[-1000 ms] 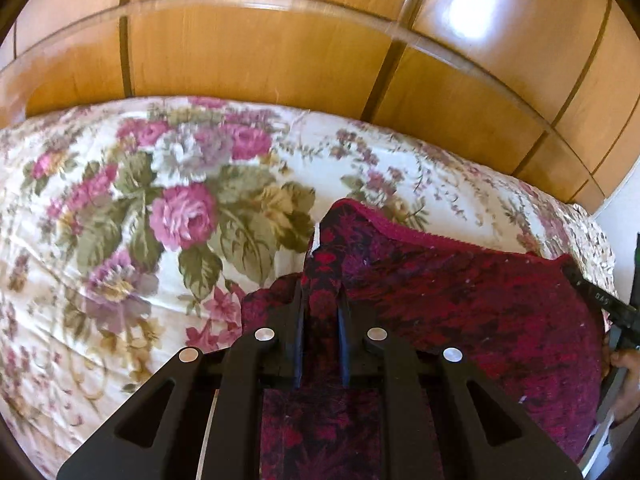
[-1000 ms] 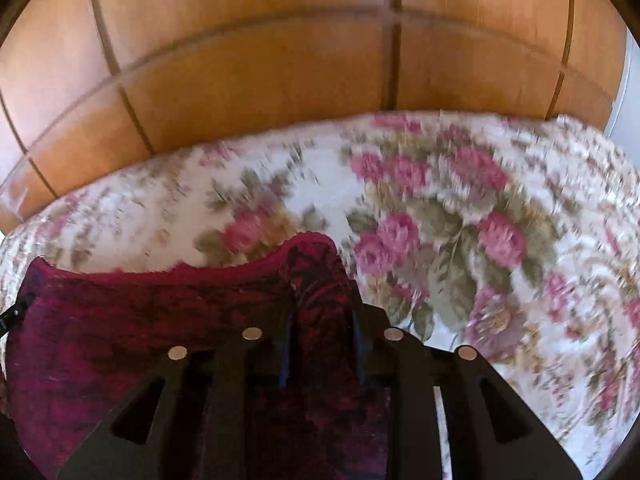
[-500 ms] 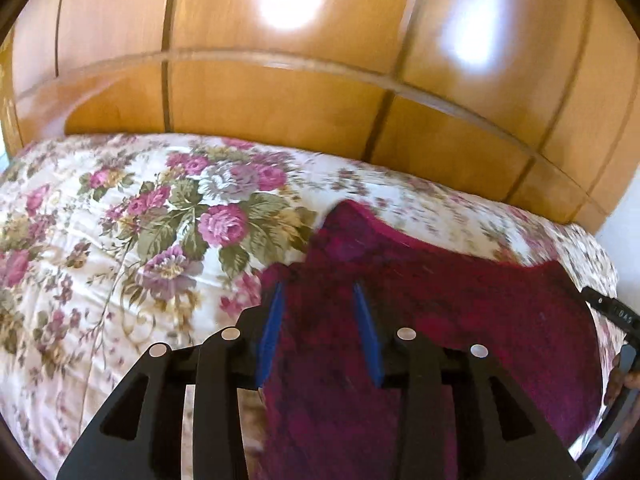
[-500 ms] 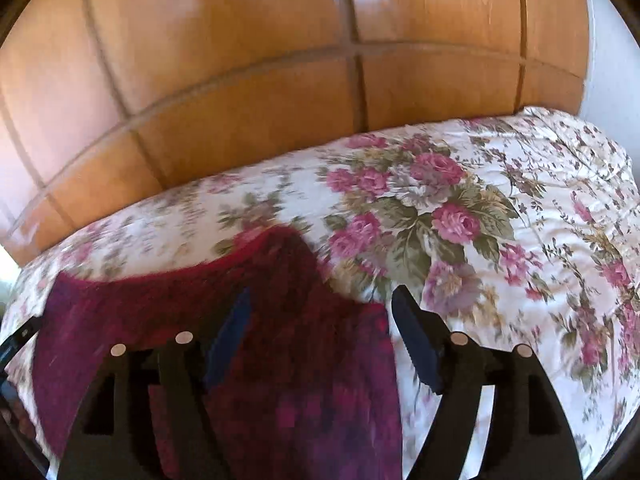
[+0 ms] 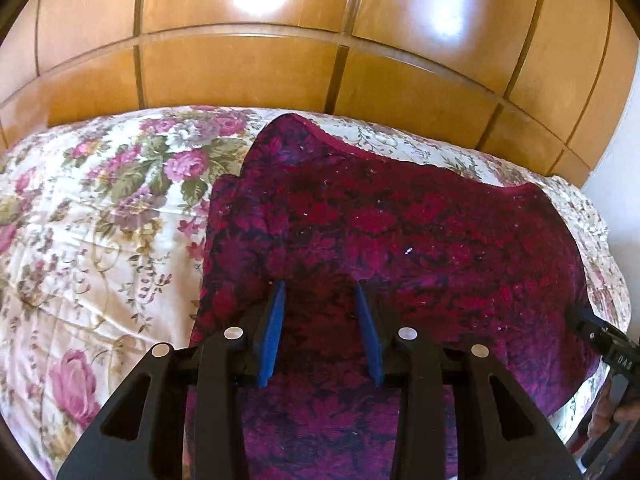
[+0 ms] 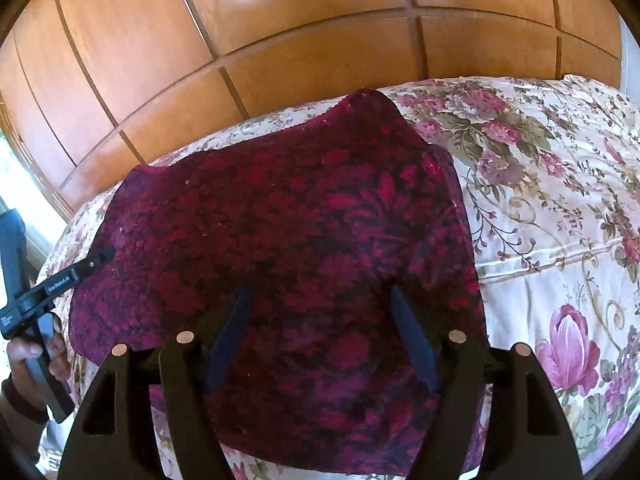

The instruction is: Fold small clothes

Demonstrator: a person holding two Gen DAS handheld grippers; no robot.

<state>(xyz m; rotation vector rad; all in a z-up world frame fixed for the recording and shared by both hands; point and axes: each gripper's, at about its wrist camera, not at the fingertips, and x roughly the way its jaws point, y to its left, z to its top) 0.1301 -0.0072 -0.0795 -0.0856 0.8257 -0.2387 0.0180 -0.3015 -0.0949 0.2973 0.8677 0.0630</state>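
Change: a second ago both claws pinched the far corners of the magenta garment (image 5: 400,240); both have since let go and drawn back, and the cloth now lies spread on the bed.
Left claw (image 5: 320,292): blue pads (image 5: 274,332) spread apart over the garment's near left part, nothing between them.
Left wrist view only: the garment's left edge, with a narrower under-layer sticking out just beside it; the right claw's black tip at the cloth's right edge, with fingers of the person's hand below it.
Right claw (image 6: 320,296): pads spread wide above the garment's near right part, gripping nothing.
Right wrist view only: the garment's near hem and the left gripper's handle in the person's left hand (image 6: 36,360), possibly touching the cloth's left edge.
Garment: flat, two raised corners toward the headboard.
Surroundings: floral bedspread (image 5: 100,240) beneath; glossy wooden panelled wall (image 6: 320,40) behind the bed.
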